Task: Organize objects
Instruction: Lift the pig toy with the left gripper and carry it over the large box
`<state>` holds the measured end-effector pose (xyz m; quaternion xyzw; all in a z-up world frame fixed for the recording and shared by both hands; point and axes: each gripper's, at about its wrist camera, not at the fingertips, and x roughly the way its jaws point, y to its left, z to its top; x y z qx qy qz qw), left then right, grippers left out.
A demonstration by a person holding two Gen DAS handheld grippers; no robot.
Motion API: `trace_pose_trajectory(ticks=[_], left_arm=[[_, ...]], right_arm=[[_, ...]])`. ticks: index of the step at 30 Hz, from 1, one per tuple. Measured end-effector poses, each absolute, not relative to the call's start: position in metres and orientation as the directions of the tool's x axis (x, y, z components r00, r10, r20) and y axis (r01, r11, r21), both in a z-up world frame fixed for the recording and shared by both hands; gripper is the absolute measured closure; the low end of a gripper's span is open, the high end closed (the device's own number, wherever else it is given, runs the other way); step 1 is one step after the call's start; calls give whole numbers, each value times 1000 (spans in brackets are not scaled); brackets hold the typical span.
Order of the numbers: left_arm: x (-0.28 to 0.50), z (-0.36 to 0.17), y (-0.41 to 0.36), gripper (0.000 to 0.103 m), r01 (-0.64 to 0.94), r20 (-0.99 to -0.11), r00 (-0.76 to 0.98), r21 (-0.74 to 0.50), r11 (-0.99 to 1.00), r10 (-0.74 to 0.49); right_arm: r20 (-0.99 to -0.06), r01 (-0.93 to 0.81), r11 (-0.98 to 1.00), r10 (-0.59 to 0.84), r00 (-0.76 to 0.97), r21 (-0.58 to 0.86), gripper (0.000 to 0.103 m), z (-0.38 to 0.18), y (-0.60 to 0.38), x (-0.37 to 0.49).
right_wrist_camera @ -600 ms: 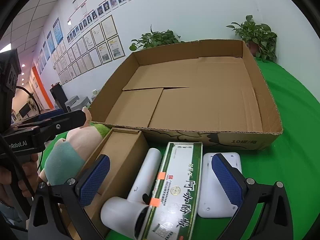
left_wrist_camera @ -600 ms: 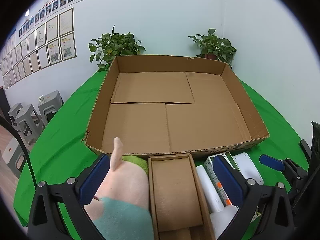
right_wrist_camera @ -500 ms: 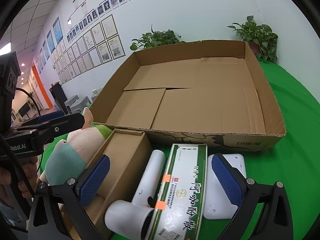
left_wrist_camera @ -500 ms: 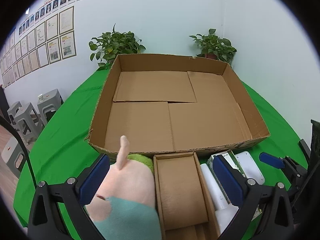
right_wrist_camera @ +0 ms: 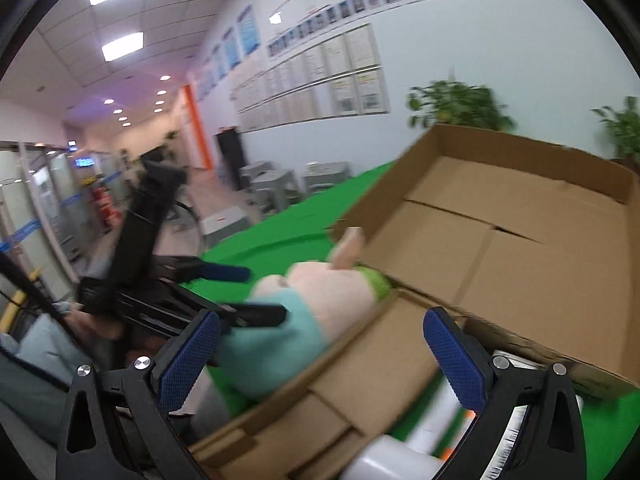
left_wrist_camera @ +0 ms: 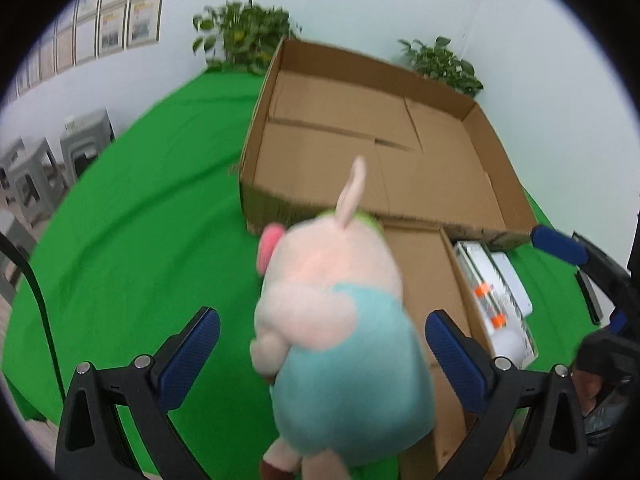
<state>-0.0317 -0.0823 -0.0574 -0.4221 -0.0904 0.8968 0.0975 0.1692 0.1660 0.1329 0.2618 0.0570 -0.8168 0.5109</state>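
A pink plush pig (left_wrist_camera: 332, 304) in a teal dress lies on the green cloth, against the left side of a small brown carton (left_wrist_camera: 424, 280). My left gripper (left_wrist_camera: 323, 316) is open and straddles the plush; its pads do not press on it. My right gripper (right_wrist_camera: 323, 320) is open above the small carton (right_wrist_camera: 360, 380), with nothing between its pads. The plush (right_wrist_camera: 320, 300) and my left gripper (right_wrist_camera: 266, 292) show to its left. Behind them stands a large empty cardboard box (left_wrist_camera: 380, 152). A green-and-white box (left_wrist_camera: 492, 292) lies right of the carton.
A white flat case (left_wrist_camera: 516, 280) and a white bottle-like thing (right_wrist_camera: 400, 456) lie at the right. Potted plants (left_wrist_camera: 248, 36) stand behind the big box. Grey stools (left_wrist_camera: 36, 168) are beyond the table's left edge. A hand and sleeve (right_wrist_camera: 40, 344) are low on the left.
Both views have swung left and blurred. My left gripper has come down over the plush, which is now between its jaws. The right gripper now faces the small carton and the plush.
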Motion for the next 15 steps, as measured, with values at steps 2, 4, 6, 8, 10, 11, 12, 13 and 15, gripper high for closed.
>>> trace_pose_trajectory(ticks=[2,4,6,8,10,11,12,13,15], left_arm=[[-30,-70,-86,1,-110,-747,-590,-304,-947,308],[-30,-76,-90,3,-121,-724,-583,-371,-921,369],[-30,-81,-93,10,-130,-706,-575,-420,-898,414],[-28,-82,-98,17,-129,-692,-574,-451,-883,437],[-25,-81,-103,23,-135,-684,-576,-460,-877,447],[-23,-81,-106,27,-132,-679,-578,-470,-873,453],[-20,-80,-110,28,-125,-673,-579,-484,-866,460],[-16,-81,-116,31,-119,-670,-583,-490,-863,461],[-6,-73,-124,56,-124,-644,-607,-501,-856,465]], right_arm=[[-455,881,-424,-840,-295,210,0,139,153,182],[-464,879,-404,-848,-256,254,0,140,143,185],[-503,866,-406,-835,-223,291,0,132,129,177],[-516,849,-411,-832,-202,331,0,128,119,173],[-528,830,-424,-827,-192,362,0,124,112,170],[-538,820,-433,-822,-188,374,0,122,110,166],[-555,803,-443,-814,-174,398,0,116,114,158],[-564,791,-447,-810,-160,418,0,116,119,154],[-580,775,-446,-804,-128,447,0,108,105,147]])
